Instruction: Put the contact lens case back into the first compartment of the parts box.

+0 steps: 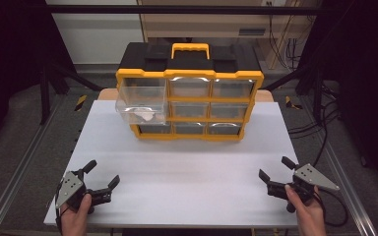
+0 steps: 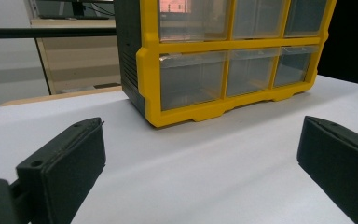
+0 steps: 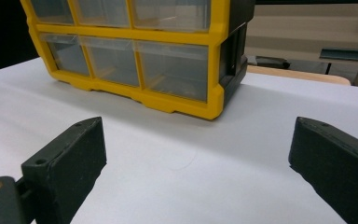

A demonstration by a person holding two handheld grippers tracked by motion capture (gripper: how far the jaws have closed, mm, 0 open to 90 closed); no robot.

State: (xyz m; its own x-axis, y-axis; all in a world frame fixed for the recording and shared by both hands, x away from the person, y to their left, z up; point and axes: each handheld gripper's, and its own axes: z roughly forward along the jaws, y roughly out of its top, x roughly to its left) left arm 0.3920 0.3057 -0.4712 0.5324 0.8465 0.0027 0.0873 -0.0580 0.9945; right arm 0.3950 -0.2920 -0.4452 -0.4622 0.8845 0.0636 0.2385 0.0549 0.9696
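Both grippers are resting spread wide at the near table edge.
The yellow-framed black plastic drawer cabinet [image 1: 189,93] is standing mid-table on the white table [image 1: 187,167]; its clear top-left drawer [image 1: 141,101] is protruding; left gripper [image 1: 103,174] and right gripper [image 1: 276,168] are holding nothing.

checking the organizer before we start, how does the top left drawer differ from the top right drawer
The top left drawer is pulled far out of the yellow frame and hangs over the table; the top right drawer sits pushed in, flush. The top left drawer holds something pale at its bottom; in the top right drawer no contents can be made out. Both are clear plastic.
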